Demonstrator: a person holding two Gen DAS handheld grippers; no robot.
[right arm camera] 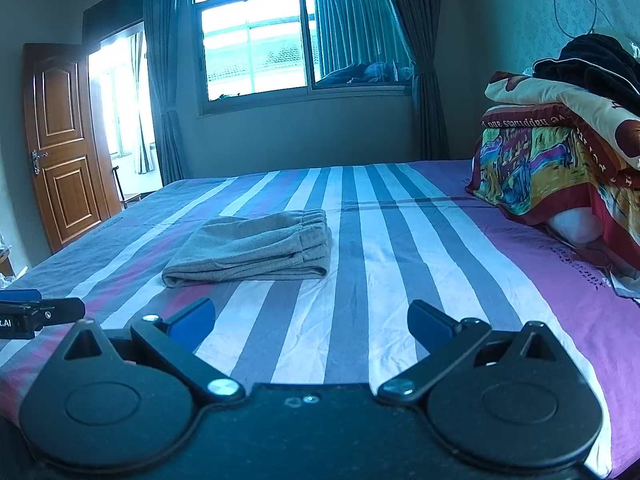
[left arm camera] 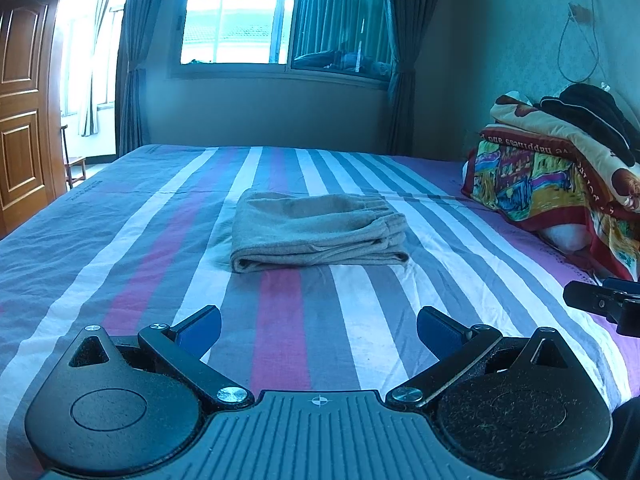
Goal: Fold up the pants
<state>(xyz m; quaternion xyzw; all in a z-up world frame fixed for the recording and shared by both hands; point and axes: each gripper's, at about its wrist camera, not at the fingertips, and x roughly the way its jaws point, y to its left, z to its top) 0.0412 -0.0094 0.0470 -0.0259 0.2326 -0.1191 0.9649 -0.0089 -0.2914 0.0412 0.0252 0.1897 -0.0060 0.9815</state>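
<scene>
Over on the far left a wooden door (right arm camera: 66, 140) stands by a bright doorway, and beside it dark curtains (right arm camera: 160, 80) frame the big window (right arm camera: 256, 36) on the back wall. Down in front, the striped bed sheet (left arm camera: 132, 240) runs wide across both views, stripes of grey, white, pink and purple heading away toward the window. The left gripper (left arm camera: 318, 330) hangs low over the near part of the bed, jaws spread wide, blue pads facing each other with nothing between them, only sheet showing in the gap. Straight ahead of it, well apart from the fingertips, the pants (left arm camera: 318, 232) lie in a neat folded bundle, grey-beige, elastic waistband bunched at the right end, the folded edge facing the cameras. In the right wrist view the same bundle sits left of centre, flat on the stripes, and a bit of the left gripper pokes in at the left edge. The right gripper (right arm camera: 312, 322) is low over the sheet too, jaws spread, nothing pinched, and the pants are off ahead and to its left, clear of both fingers. On the far right, a stack of colourful folded blankets (right arm camera: 560, 168) sits at the head of the bed, with a black garment (right arm camera: 596, 66) draped on top, and a cable (left arm camera: 576, 52) dangles down the wall above.
</scene>
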